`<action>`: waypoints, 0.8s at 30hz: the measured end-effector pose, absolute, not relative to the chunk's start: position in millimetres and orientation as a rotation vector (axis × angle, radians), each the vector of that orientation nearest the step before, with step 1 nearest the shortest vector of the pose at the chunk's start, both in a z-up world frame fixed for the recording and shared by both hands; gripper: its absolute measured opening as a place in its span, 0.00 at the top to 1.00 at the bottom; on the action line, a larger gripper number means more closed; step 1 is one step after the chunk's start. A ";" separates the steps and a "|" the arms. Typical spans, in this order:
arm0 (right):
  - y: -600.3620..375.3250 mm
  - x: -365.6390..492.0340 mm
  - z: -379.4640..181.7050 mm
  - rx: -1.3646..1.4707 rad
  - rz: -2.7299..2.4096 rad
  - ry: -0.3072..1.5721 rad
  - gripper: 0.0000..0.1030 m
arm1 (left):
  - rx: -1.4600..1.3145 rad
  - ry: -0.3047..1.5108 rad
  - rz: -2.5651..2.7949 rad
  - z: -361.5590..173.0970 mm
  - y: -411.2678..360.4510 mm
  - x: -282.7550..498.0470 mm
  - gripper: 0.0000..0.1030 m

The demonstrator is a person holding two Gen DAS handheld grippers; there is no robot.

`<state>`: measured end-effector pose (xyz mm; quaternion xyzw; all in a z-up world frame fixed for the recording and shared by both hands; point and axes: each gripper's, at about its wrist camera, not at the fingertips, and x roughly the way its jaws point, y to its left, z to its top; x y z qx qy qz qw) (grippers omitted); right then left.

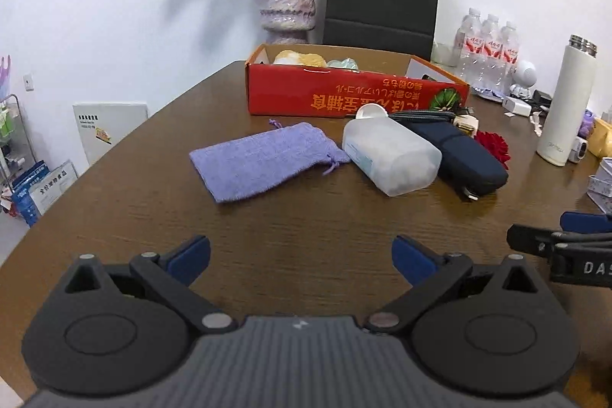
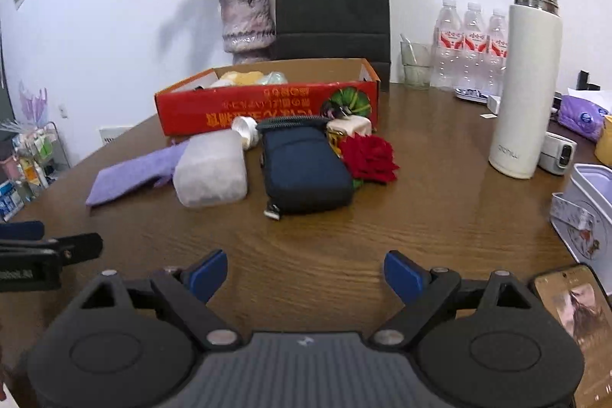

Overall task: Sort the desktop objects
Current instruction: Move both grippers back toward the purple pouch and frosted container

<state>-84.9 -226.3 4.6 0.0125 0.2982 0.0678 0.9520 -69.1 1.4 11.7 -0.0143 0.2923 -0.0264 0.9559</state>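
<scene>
On the brown wooden counter (image 2: pixel 420 217), loose items lie in a cluster just in front of the red cardboard box (image 2: pixel 267 106): purple drawstring pouch (image 1: pixel 264 159), frosted plastic bottle (image 1: pixel 390 155) on its side touching the pouch's mouth end, navy zip case (image 2: pixel 306 171) right beside the bottle, red fabric rose (image 2: pixel 369 157) and a small cream-coloured item against the case. Left hand-held gripper (image 1: pixel 300 255) hovers low near the counter edge, jaws wide apart, holding nothing; right hand-held gripper (image 2: pixel 306 272) same, spread wide and empty, well short of the cluster. Looks like the approach step, no pick started; the nearest targets seem to be the pouch for the left and the navy case for the right. Next move likely needs a forward reach and a low close on the flat pouch, or a grip across the case's width. Red box open on top, holds a yellowish soft thing and a pale green one, rest hidden by the wall. White tin (image 2: pixel 589 201) at right is open, contents not visible. Vase (image 2: pixel 248 21) holds dried roses. White thermos (image 2: pixel 529 90) stands upright, well apart from the cluster.
</scene>
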 end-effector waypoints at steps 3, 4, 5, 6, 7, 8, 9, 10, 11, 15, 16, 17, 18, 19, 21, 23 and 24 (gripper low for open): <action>-224.8 -86.6 2.0 0.017 0.132 0.605 0.14 | -0.008 0.585 -0.068 9.5 1.6 -70.5 0.00; -223.7 -87.4 1.4 0.017 0.136 0.605 0.14 | 0.006 0.588 -0.064 8.3 0.3 -68.9 0.00; -222.5 -88.6 0.5 0.013 0.141 0.608 0.14 | 0.018 0.590 -0.062 7.4 -1.3 -68.1 0.00; -220.8 -87.2 0.8 0.008 0.146 0.612 0.14 | 0.026 0.588 -0.056 6.4 -2.4 -68.5 0.00; -219.0 -87.3 0.3 0.002 0.145 0.613 0.14 | 0.034 0.586 -0.050 5.7 -3.1 -68.5 0.00; -217.1 -87.6 -0.2 -0.007 0.143 0.614 0.14 | 0.042 0.586 -0.046 4.7 -4.1 -67.6 0.00; -215.6 -87.4 -0.3 -0.015 0.142 0.614 0.14 | 0.047 0.590 -0.047 3.5 -4.7 -66.4 0.00; -213.9 -87.2 -0.2 -0.024 0.142 0.614 0.14 | 0.049 0.594 -0.051 2.5 -4.2 -65.1 0.00; -212.5 -87.6 0.2 -0.030 0.144 0.611 0.14 | 0.049 0.599 -0.053 2.2 -4.3 -63.4 0.00; -208.8 -82.6 11.0 -0.014 0.183 0.594 0.14 | 0.064 0.584 -0.079 9.8 0.2 -57.1 0.00; -206.2 -79.4 15.4 -0.010 0.203 0.586 0.14 | 0.073 0.565 -0.086 13.7 2.6 -55.1 0.00; -203.1 -75.6 19.5 -0.009 0.226 0.570 0.14 | 0.083 0.545 -0.091 17.0 5.4 -51.7 0.00; -199.1 -70.6 23.0 -0.012 0.247 0.554 0.14 | 0.095 0.534 -0.095 19.0 7.7 -47.4 0.00; -194.1 -64.6 25.4 -0.020 0.262 0.542 0.14 | 0.113 0.529 -0.094 19.9 10.5 -40.5 0.00; -181.4 -47.0 29.5 -0.055 0.276 0.525 0.15 | 0.167 0.529 -0.087 20.0 14.1 -24.2 0.02; -170.4 -27.6 32.5 -0.081 0.287 0.518 0.16 | 0.201 0.519 -0.109 21.3 19.9 -7.5 0.02; -166.1 -19.2 33.7 -0.082 0.296 0.521 0.16 | 0.209 0.524 -0.120 22.6 23.6 0.9 0.02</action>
